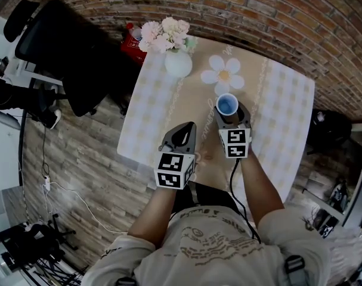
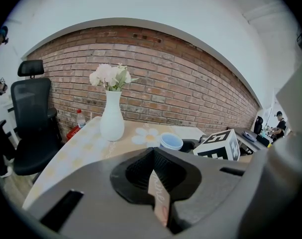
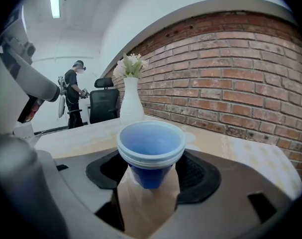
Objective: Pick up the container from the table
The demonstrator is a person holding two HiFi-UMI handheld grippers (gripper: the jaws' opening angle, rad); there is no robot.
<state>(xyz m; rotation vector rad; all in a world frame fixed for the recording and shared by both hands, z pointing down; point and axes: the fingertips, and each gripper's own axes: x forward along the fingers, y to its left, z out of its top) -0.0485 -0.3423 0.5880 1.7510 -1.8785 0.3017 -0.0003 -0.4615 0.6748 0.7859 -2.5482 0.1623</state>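
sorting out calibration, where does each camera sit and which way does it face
Head view: on the person's head, looking steeply down at the table; both forearms, left gripper and right gripper show.
Left gripper view: on the left gripper, facing across the table to the vase and brick wall; its shut jaws fill the bottom.
Right gripper view: on the right gripper, facing the blue cup between its jaws; pad contact unclear.
Shared: all three show blue cup and vase; left gripper view also catches the right gripper's cube.
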